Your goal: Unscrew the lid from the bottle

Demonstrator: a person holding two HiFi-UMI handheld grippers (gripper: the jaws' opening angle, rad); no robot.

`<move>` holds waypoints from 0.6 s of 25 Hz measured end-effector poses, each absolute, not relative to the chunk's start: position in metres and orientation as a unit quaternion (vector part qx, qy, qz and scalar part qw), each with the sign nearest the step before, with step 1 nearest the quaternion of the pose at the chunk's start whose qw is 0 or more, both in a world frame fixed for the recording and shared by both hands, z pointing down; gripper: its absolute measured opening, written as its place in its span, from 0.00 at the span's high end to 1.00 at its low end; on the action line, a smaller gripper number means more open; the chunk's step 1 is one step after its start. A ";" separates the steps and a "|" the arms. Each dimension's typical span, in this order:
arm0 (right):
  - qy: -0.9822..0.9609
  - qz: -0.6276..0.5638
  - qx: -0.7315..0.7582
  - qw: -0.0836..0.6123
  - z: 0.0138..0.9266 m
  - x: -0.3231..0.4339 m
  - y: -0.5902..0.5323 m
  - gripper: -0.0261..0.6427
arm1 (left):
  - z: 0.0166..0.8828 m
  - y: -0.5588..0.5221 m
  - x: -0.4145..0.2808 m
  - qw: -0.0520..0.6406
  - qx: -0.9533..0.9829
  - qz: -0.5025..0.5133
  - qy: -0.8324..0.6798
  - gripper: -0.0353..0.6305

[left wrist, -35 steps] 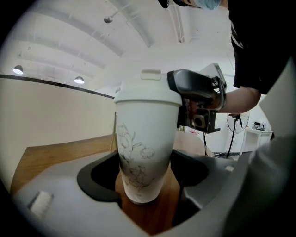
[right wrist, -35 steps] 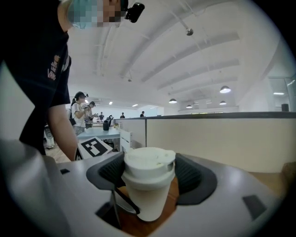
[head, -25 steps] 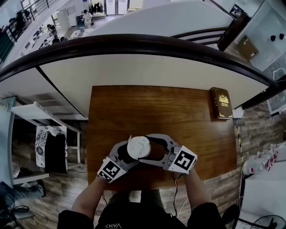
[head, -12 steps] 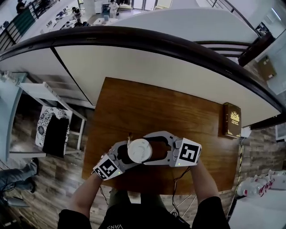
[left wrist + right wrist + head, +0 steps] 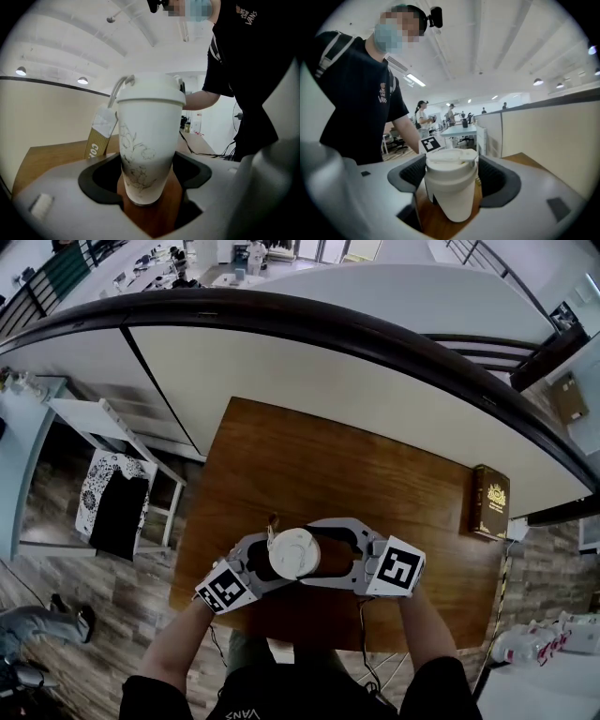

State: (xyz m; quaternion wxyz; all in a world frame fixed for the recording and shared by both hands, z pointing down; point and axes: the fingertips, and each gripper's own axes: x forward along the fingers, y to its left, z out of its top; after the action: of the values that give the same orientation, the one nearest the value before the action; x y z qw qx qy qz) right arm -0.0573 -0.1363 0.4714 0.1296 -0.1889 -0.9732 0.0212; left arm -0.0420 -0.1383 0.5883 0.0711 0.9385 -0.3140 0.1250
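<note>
Lower left of the head view: the left gripper (image 5: pixel 143 187) is clamped round the lower body of the white, flower-sketched bottle (image 5: pixel 147 140), which stands on the wooden table (image 5: pixel 347 474) near its front edge. A paper tag (image 5: pixel 97 138) dangles from the top loop. Centre: the lid (image 5: pixel 451 161) sits square on the bottle, with no gap showing beneath it, so by my read nothing is unscrewed yet. Both grips are set and the whole twist is left to do. Just right of it, the right gripper (image 5: pixel 452 180) has its jaws closed on the lid's sides. Far right, a dark book (image 5: pixel 489 501) lies at the table's edge. Compared with half a second ago, only the head camera has drifted; grippers, bottle and lid look unchanged.
</note>
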 end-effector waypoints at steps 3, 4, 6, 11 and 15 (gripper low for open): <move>-0.990 0.037 -0.101 0.096 0.469 -0.053 -0.138 0.49 | 0.589 -0.138 -0.042 0.073 0.939 0.123 -0.314 0.42; -0.993 0.035 -0.073 0.088 0.467 -0.051 -0.138 0.49 | 0.589 -0.138 -0.042 0.074 0.939 0.122 -0.313 0.42; -0.996 0.023 -0.015 0.080 0.464 -0.048 -0.140 0.49 | 0.589 -0.139 -0.043 0.077 0.939 0.118 -0.314 0.42; -0.993 0.013 0.094 0.067 0.456 -0.039 -0.132 0.49 | 0.589 -0.139 -0.043 0.080 0.939 0.114 -0.316 0.42; -0.982 0.004 0.171 0.077 0.460 -0.040 -0.125 0.48 | 0.590 -0.139 -0.043 0.080 0.938 0.112 -0.318 0.42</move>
State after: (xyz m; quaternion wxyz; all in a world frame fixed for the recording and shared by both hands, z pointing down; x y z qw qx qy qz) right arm -0.0401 -0.1253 0.4596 0.0770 0.1712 -0.9822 0.0042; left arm -0.0434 -0.1392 0.5901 0.0803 0.9379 -0.3184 0.1116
